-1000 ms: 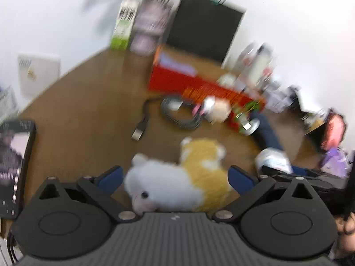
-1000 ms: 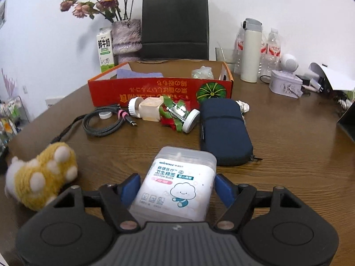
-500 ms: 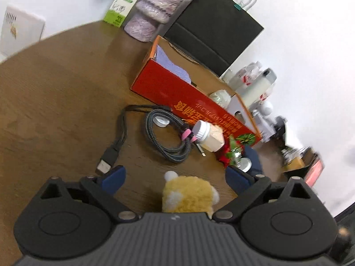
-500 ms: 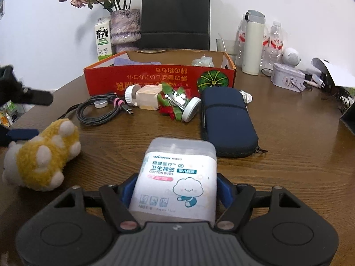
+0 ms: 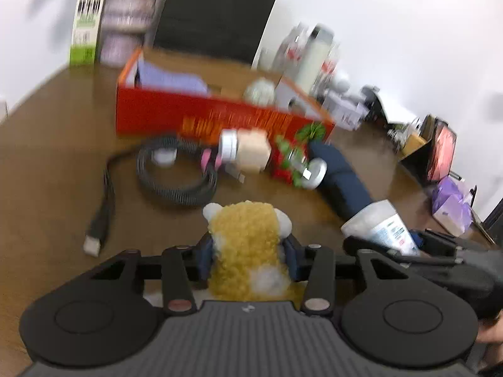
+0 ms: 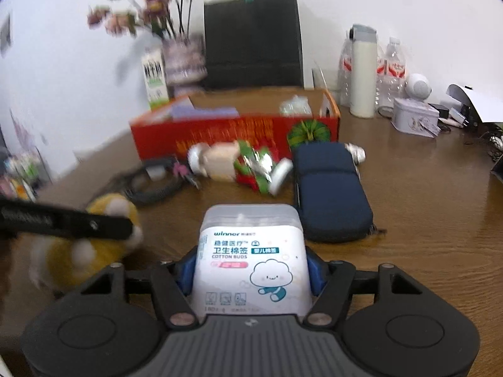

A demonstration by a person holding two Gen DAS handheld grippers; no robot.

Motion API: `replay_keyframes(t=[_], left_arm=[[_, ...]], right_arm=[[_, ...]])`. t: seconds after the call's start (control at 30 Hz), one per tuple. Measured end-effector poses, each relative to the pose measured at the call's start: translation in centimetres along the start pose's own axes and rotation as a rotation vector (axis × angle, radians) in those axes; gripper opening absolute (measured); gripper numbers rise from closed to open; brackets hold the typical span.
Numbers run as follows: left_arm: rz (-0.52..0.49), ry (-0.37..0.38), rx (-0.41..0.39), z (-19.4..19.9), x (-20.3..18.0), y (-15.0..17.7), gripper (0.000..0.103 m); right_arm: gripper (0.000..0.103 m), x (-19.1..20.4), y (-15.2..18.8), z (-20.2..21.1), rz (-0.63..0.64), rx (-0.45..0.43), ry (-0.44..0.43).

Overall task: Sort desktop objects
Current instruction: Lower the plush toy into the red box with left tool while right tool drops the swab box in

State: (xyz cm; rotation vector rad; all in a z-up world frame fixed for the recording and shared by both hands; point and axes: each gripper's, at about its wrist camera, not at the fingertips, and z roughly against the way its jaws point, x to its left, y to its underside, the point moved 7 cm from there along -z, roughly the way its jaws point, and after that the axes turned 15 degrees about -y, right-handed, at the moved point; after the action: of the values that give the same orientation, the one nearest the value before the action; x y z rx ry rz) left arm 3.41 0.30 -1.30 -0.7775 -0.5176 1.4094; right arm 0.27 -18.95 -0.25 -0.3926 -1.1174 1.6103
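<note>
My left gripper is shut on a yellow and white plush toy, held above the brown table; the plush also shows at the left of the right wrist view. My right gripper is shut on a clear box of cotton buds, which also shows in the left wrist view. A red open cardboard box stands further back on the table and also shows in the left wrist view.
In front of the red box lie a coiled black cable, a beige jar, a red-green foil item and a navy pouch. A black bag, vase, milk carton, thermos and bottles stand behind.
Both grippers have closed: the left on the plush toy, the right on the cotton bud box. Both have lifted slightly, and the left gripper has swung beside the right one.
</note>
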Motion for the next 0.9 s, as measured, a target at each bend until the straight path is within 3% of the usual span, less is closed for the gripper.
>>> replay_keyframes(t=[0.13,0.23,0.33,0.43,0.5,0.6,0.7,0.8,0.9], left_arm=[[-0.003,-0.006,-0.119,2.4,-0.1,-5.3,0.043],[-0.068,-0.043,-0.230,3.6,-0.6,-11.9,0.043],[-0.112,-0.065,-0.269,2.5,-1.4,-18.6,0.043],[-0.123,-0.078,-0.202,-2.0,-1.8,-23.4,0.044],[-0.146,-0.088,-0.107,-6.8,-1.7,-25.2,0.044],[-0.172,-0.137,0.043,-14.0,-1.5,-25.3,0.044],[-0.150,-0.198,0.122,-19.4,-0.1,-25.0,0.044],[-0.021,-0.218,0.134,-22.9,2.3,-25.3,0.051],[0.013,-0.194,0.169,-24.2,3.4,-25.5,0.052]], right_arm=[[0.064,-0.2,-4.9,2.0,0.018,-0.111,-0.033],[0.064,-0.9,-10.0,1.7,0.065,-0.159,-0.023],[0.064,-1.9,-15.7,-0.7,0.074,-0.179,-0.007],[0.064,-3.4,-20.2,-5.4,0.004,-0.136,-0.026],[0.064,-4.0,-22.0,-9.2,-0.041,-0.090,-0.037],[0.064,-5.7,-23.4,-15.1,-0.081,-0.007,-0.034],[0.064,-7.9,-23.5,-20.9,-0.147,0.089,-0.029],[0.064,-10.3,-22.8,-25.6,-0.225,0.162,-0.038],[0.066,-12.1,-22.4,-28.2,-0.325,0.197,-0.052]])
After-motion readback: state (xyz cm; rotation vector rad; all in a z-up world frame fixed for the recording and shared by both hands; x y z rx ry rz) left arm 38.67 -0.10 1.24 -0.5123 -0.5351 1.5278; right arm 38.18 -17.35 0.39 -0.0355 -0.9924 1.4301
